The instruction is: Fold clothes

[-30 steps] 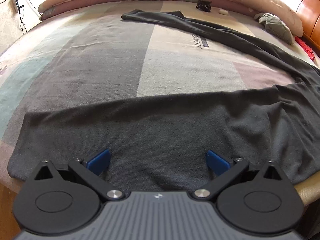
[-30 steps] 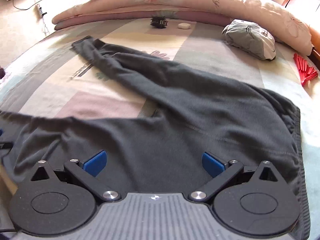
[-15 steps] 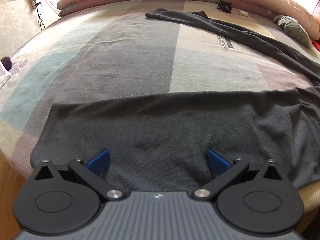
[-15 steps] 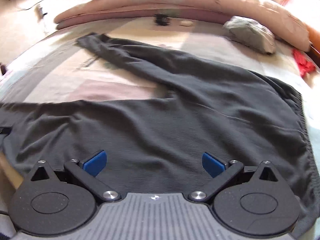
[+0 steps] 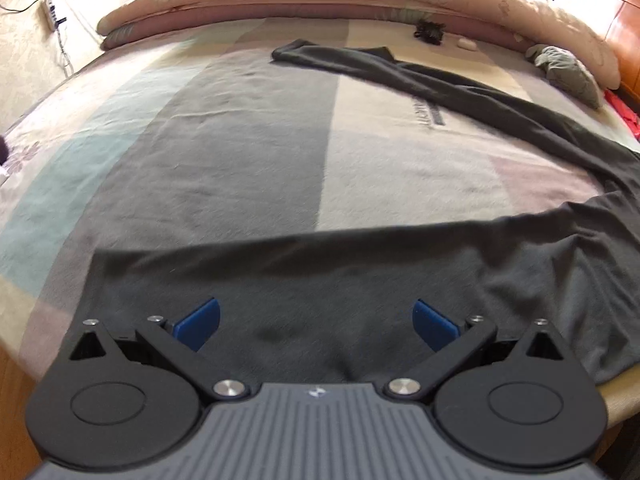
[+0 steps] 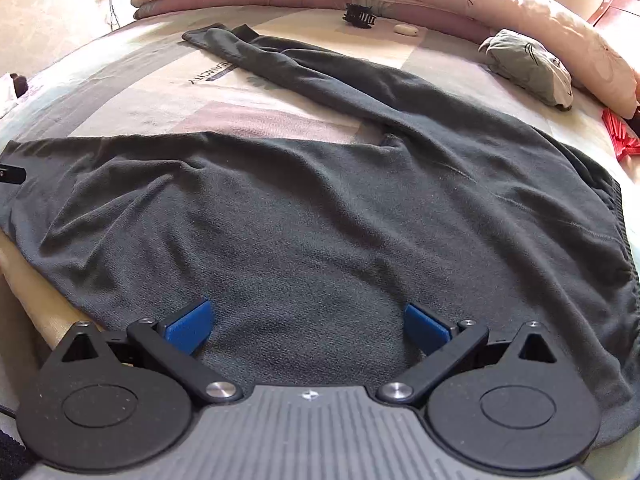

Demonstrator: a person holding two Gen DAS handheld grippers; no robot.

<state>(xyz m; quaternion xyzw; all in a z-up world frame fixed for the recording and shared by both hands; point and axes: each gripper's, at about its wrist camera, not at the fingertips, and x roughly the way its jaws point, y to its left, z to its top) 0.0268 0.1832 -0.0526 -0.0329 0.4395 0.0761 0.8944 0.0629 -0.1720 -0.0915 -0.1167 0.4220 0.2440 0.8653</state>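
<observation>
Dark grey knit trousers (image 6: 320,208) lie spread, legs splayed, on striped bed (image 5: 200,152). Left tool (image 5: 316,322), right tool (image 6: 308,322): both wide open, empty. Pinch hem edges squarely, both layers.

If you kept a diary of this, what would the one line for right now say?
fold clothes | dark trousers spread on bed, legs apart | left gripper open over one leg | right gripper open near waistband | nothing gripped
</observation>
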